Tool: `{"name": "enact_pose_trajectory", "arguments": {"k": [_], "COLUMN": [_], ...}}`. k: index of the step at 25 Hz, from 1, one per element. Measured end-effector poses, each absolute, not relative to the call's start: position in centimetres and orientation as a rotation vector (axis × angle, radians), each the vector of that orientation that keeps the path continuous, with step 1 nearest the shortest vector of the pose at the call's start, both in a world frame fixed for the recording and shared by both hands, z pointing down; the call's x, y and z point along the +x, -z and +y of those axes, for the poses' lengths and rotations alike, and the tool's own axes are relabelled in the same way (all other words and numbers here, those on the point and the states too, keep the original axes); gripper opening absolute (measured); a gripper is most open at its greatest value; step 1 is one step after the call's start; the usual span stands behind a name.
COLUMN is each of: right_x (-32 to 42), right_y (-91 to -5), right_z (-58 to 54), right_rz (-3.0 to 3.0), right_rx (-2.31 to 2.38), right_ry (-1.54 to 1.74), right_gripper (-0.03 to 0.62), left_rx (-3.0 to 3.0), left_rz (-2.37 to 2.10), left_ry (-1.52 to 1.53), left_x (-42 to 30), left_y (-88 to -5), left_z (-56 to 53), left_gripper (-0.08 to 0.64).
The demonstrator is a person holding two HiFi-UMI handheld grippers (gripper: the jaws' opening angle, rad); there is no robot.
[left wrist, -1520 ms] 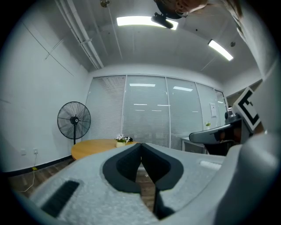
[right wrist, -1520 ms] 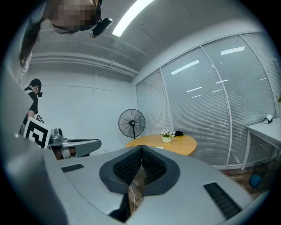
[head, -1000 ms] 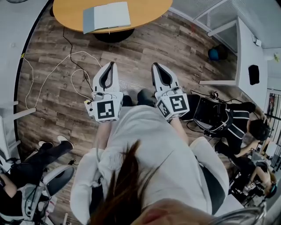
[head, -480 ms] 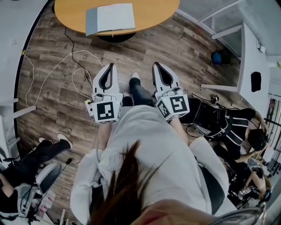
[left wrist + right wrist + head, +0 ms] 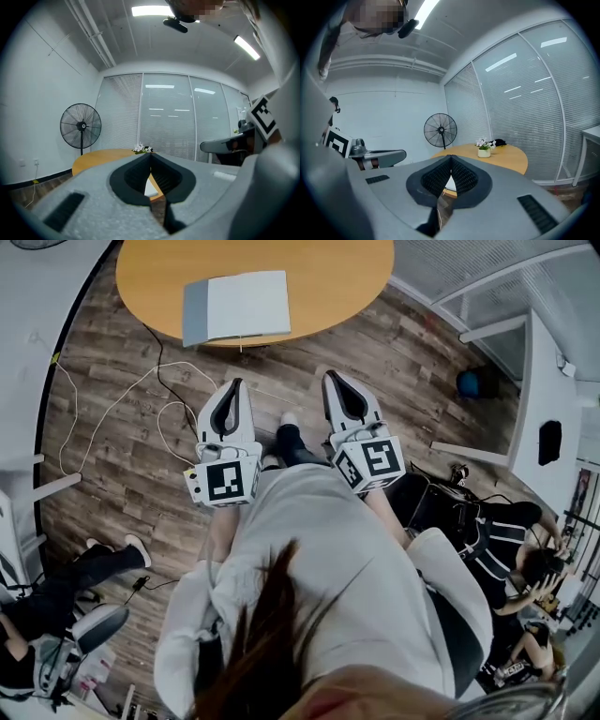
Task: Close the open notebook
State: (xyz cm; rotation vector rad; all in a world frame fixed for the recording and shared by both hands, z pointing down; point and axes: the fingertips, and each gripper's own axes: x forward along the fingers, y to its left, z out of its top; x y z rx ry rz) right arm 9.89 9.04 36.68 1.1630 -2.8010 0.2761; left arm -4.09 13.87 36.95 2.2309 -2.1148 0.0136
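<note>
Right now you stand short of the table (image 5: 337, 277), so the step in hand, as I read it, is the approach. Your left claw (image 5: 238, 382) is pinched fully shut with nothing in it, its tips meeting in a point; your right claw (image 5: 330, 377) is the same, tips together and empty. Both are held out about level over the wood floor (image 5: 112, 474), side by side.

The notebook (image 5: 236, 306) lies open and flat on the near part of the table, straight ahead of the left claw and well apart from it; from the right claw it sits ahead and off to the left. Its narrow grey part is on the side away from the right claw, the white page nearer to it. Which leaf is the cover I cannot tell.

To do this well, bring both tips over the table's near edge before you lower anything. You probably need no grip: a shut claw makes a fair wedge, so slide one tip under the outer edge of the loose leaf, lift it and sweep it over the spine. Rest the other claw lightly on the opposite leaf so the book does not skate on the smooth top.
</note>
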Motion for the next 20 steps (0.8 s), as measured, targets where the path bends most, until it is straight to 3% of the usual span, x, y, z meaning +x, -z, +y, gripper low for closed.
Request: {"name": "enact_pose_trajectory", "arguments": {"k": [20], "right_x": [10.5], "right_y": [-37.4], "right_z": [-2.2], "right_rz": [-2.814], "right_rx": [1.109], "right_ry": [-0.304], "right_gripper": [0.003], "left_rx": [2.101], "left_rz": [-2.242], "left_ry": [-0.013], "left_x": [-6.0], "left_y": [-37.2], "left_z": [4.8], "left_gripper": [0.017]}}
